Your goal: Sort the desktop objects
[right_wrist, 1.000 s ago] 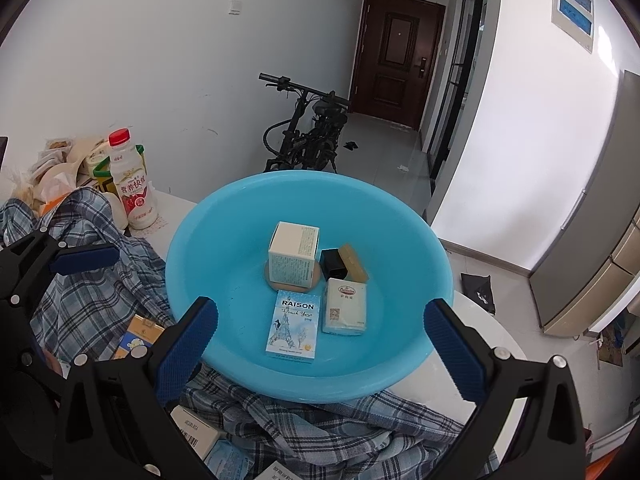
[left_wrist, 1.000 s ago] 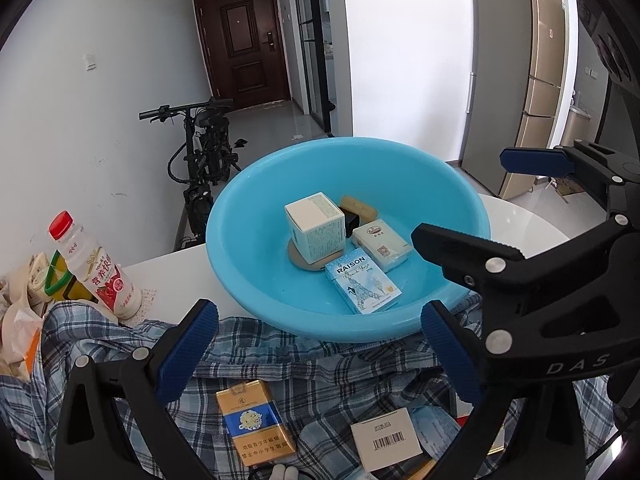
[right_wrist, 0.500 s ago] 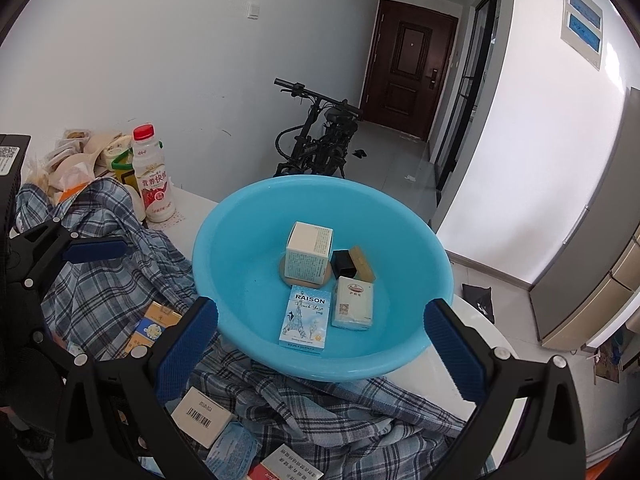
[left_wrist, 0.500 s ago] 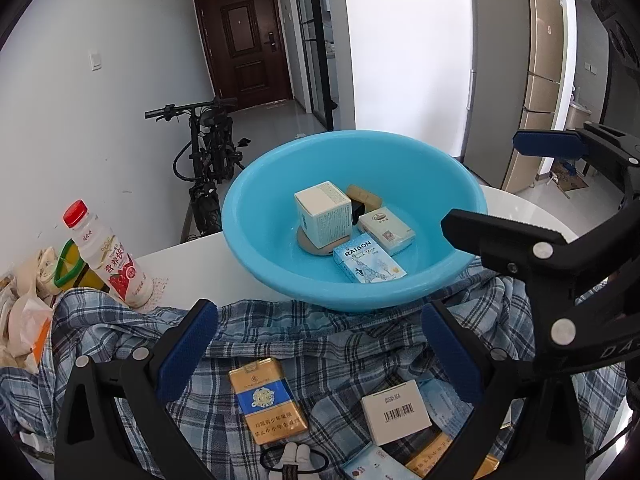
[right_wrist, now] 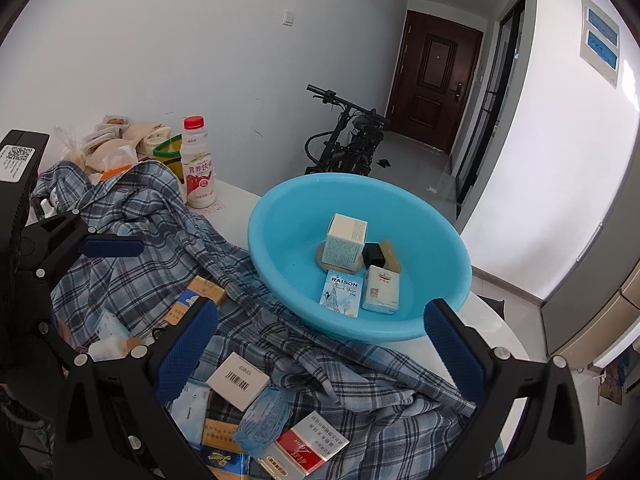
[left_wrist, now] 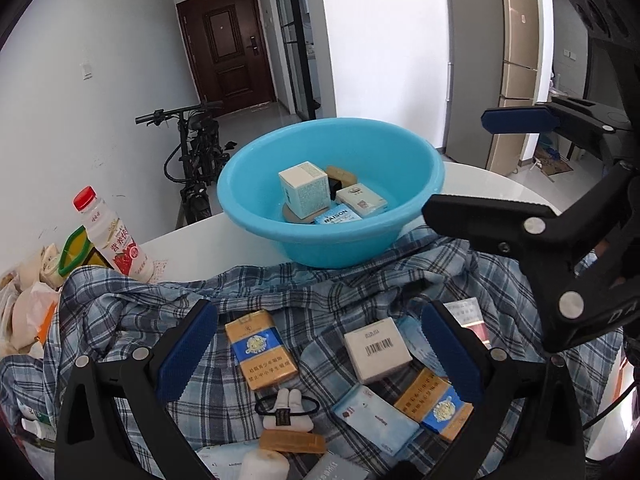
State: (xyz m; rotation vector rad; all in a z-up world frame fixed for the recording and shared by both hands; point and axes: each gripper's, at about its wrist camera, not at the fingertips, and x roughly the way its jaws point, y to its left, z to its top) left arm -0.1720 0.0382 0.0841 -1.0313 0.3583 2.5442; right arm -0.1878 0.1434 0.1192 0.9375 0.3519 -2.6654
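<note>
Both claws, left gripper (left_wrist: 320,356) and right gripper (right_wrist: 316,344), gape empty; white barcode box (left_wrist: 377,349) lies near on plaid shirt (left_wrist: 120,312): probably light, stiff card, pinch across short sides.

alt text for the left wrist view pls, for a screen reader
The open left gripper hovers over small packs and boxes scattered on a plaid shirt, nearest a gold-and-blue pack and a white barcode box. Beyond, a blue basin holds several boxes; the right gripper is at right, open.

basin (left_wrist: 256,216): glossy plastic | shirt (left_wrist: 120,320): woven cloth | boxes (left_wrist: 378,350): smooth card
</note>
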